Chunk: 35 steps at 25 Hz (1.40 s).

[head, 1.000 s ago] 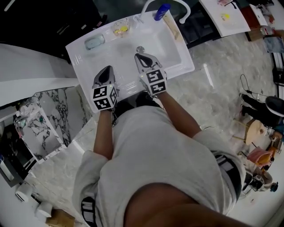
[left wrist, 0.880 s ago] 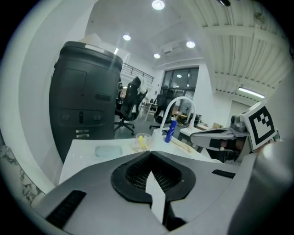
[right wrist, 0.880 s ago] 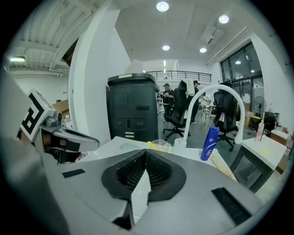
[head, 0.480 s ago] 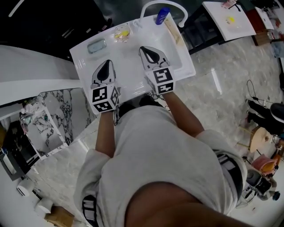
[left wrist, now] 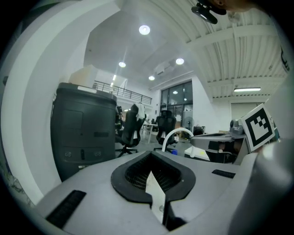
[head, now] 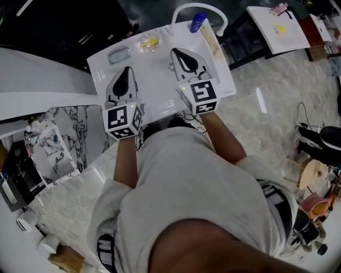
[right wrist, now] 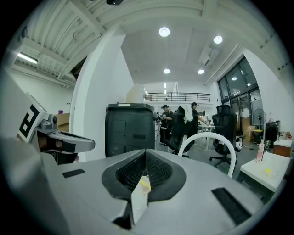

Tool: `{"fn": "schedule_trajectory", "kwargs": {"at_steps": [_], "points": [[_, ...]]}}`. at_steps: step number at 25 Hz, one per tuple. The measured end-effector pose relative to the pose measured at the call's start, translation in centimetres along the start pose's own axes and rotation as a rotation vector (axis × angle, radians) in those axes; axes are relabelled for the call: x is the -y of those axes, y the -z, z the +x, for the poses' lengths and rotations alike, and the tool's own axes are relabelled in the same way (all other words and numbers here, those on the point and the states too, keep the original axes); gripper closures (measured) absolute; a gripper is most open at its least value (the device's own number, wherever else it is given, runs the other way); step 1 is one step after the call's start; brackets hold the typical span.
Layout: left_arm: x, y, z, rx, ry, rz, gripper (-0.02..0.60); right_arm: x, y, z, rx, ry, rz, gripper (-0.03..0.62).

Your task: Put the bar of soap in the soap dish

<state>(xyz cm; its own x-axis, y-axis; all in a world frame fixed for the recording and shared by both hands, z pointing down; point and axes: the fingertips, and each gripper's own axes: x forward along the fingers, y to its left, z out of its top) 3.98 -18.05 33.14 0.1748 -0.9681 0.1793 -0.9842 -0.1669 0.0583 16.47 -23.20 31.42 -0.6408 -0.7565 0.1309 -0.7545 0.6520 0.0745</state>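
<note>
In the head view a white sink (head: 154, 82) lies below me. On its far rim a small clear dish (head: 149, 40) holds something yellow, and to its left lies a pale blue-grey rounded block (head: 119, 54); I cannot tell which of them is the soap. My left gripper (head: 127, 71) and right gripper (head: 179, 53) hover side by side over the basin, pointing almost level toward the far rim. In the gripper views the left gripper (left wrist: 151, 170) and the right gripper (right wrist: 144, 170) both have jaws shut and hold nothing. Neither dish nor block shows there.
A curved white faucet (head: 201, 7) rises at the sink's back, with a blue bottle (head: 197, 21) and a wooden stick (head: 212, 39) beside it. A dark bin (left wrist: 82, 124) stands beyond the sink. Marble floor surrounds it; a white table (head: 278, 27) stands at right.
Both grippers have risen above the basin and drifted toward its far rim. Their jaws stayed shut throughout.
</note>
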Motion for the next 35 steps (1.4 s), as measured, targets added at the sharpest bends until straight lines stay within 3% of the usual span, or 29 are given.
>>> {"fn": "schedule_trajectory", "kwargs": {"at_steps": [12, 35], "points": [[-0.9, -3.6, -1.2, 0.074, -0.024, 0.038, 0.563, 0.0, -3.3, -0.8, 0.065, 0.018, -0.029, 0.594], [-0.6, -2.7, -0.7, 0.065, 0.024, 0.030, 0.563, -0.2, -2.6, -1.1, 0.044, 0.051, -0.037, 0.594]]}}
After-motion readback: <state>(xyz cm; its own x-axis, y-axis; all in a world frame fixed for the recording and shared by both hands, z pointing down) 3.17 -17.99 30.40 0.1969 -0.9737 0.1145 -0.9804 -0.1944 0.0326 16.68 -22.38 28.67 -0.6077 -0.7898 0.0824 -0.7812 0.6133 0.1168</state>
